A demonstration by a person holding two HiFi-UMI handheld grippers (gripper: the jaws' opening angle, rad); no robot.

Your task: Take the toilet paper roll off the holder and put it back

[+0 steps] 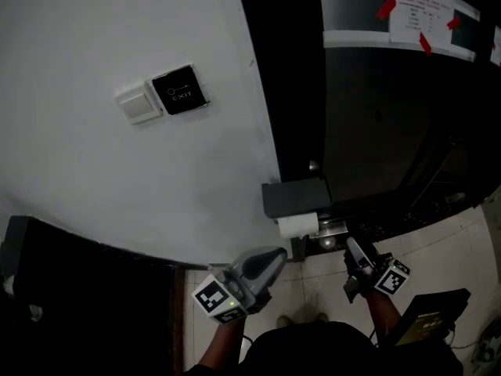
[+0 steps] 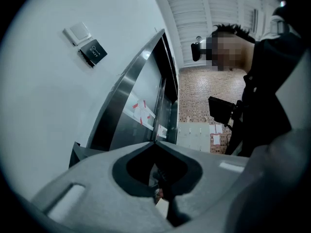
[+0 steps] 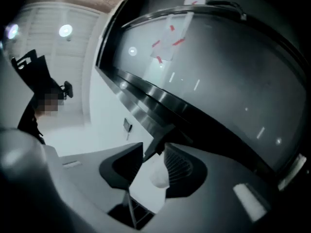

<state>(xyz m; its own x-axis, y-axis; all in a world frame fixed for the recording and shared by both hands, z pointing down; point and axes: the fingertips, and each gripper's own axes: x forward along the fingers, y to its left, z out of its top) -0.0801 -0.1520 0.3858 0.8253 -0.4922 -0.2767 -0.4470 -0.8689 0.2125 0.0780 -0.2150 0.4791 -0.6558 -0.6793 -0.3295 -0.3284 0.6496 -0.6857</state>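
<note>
The white toilet paper roll hangs under a dark grey holder at the edge between the white wall and the dark door. My left gripper is just below the roll, its grey jaws closed tip to tip with nothing in them. My right gripper is lower right of the roll and apart from it. In the right gripper view its jaws stand a little apart, and the roll shows through the gap, beyond them.
A black exit button plate and a white switch are on the wall. Papers with red tape hang on the dark door. A metal bracket sits beside the roll. A person stands behind.
</note>
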